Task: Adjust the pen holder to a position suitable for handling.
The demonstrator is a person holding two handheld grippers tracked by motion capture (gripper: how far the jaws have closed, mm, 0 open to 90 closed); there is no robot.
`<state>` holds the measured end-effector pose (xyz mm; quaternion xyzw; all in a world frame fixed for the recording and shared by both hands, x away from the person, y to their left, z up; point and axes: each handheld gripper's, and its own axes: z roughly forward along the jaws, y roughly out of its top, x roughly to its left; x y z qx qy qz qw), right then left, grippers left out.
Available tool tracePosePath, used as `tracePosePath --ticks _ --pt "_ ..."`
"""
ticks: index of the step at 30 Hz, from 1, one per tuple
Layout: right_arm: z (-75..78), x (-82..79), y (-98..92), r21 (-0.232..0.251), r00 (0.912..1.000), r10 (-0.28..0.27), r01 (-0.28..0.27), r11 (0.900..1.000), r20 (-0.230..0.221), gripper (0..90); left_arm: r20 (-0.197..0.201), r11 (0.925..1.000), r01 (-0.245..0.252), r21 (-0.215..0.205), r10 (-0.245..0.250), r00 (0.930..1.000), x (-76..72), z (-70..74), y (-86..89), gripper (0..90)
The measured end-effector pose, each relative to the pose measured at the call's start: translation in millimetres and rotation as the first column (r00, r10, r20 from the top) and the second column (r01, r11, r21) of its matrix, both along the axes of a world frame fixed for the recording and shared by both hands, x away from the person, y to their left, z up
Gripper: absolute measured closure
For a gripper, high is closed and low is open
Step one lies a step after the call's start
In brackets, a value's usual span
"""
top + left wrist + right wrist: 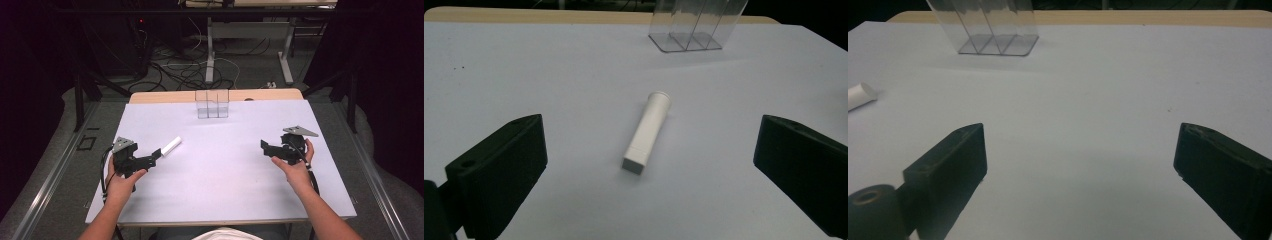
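Note:
A white tube (171, 146) lies flat on the white table sheet, left of centre. In the left gripper view the tube (647, 130) sits just ahead of the jaws, flat end toward me, capped round end away. My left gripper (156, 155) points at the tube's near end and is open (651, 157), touching nothing. My right gripper (264, 146) rests at the right side of the table, open and empty (1080, 162). The tube's round end (860, 96) pokes in at the left edge of the right gripper view.
A clear plastic divided holder (212, 103) stands upright at the back middle of the sheet, also seen as the holder (694, 25) and the holder (990, 27). The wooden table edge (160, 96) runs behind it. Desk legs and cables lie on the floor beyond.

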<state>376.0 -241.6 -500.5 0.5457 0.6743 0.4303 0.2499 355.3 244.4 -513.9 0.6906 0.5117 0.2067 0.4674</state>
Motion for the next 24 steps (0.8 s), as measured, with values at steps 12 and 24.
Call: tracePosePath --ticks 12,24 --pt "36.6 43.7 46.6 -0.026 0.9968 0.068 -0.067 0.997 0.043 14.9 -0.006 1.0000 -0.004 -0.004 0.004 1.0000 -2.3 1.3 0.0 1.5" --pt "69.2 103.1 100.8 -0.071 0.9930 0.110 -0.113 0.991 -0.042 18.9 -0.013 0.9998 -0.014 -0.013 0.014 0.9998 -3.3 1.7 1.7 2.3"
